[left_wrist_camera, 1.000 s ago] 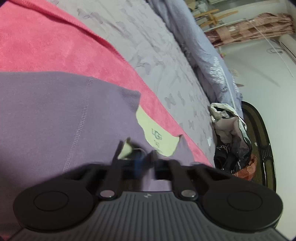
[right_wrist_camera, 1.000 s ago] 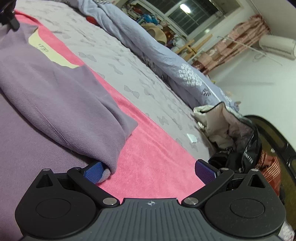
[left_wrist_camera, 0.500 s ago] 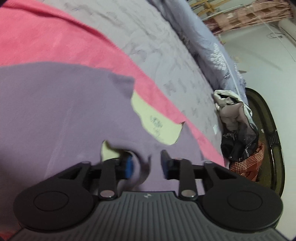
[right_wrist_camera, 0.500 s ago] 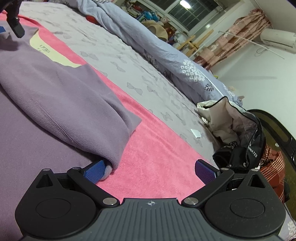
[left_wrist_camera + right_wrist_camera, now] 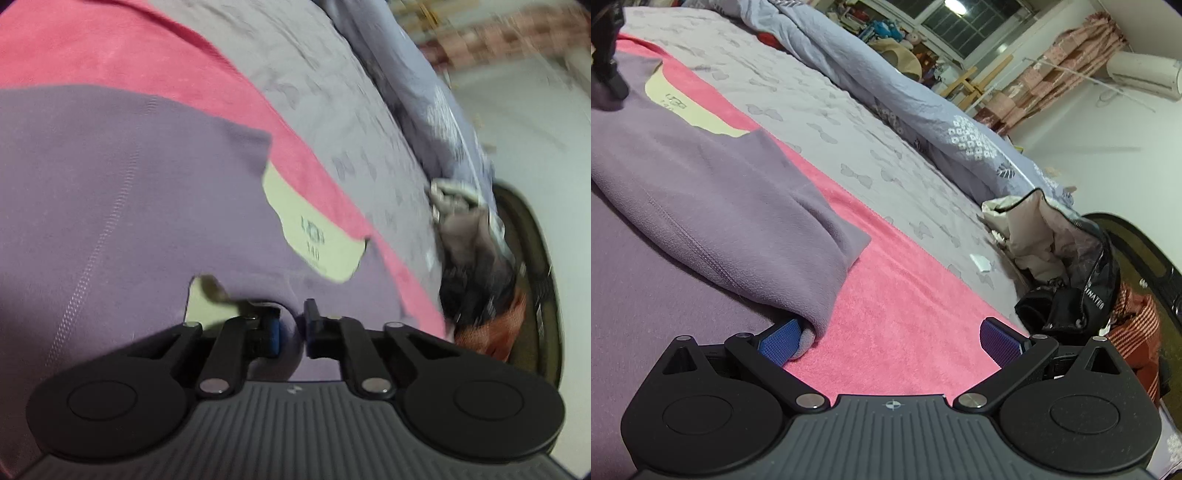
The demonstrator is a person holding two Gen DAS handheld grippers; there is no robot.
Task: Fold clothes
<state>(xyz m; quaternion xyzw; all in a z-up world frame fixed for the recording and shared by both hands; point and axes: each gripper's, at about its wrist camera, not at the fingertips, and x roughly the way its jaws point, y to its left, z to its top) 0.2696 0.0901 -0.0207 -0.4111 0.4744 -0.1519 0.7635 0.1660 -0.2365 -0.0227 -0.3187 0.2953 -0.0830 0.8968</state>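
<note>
A purple fleece garment point(image 5: 110, 184) lies on a pink towel point(image 5: 110, 48), its cream neck label point(image 5: 314, 240) showing. My left gripper point(image 5: 291, 328) sits at the collar, its blue pads pinched on a small bulge of purple fabric. In the right wrist view, the garment's folded sleeve point(image 5: 738, 221) lies across the body, its cuff end touching the left blue pad point(image 5: 779, 341). My right gripper point(image 5: 890, 336) is open wide over the pink towel point(image 5: 905, 314), with nothing between its fingers. The left gripper's dark fingers point(image 5: 605, 55) appear at the far top left.
The towel lies on a grey patterned bedsheet point(image 5: 812, 110). A light blue duvet point(image 5: 886, 81) is bunched along the far side. An open bag of clothes point(image 5: 1052, 251) and a red striped cloth point(image 5: 1134, 325) sit at the bed's right end.
The left gripper opened half a second ago and has closed again on the fabric at the collar; its view is blurred by motion. The right gripper stayed open and moved slightly back.
</note>
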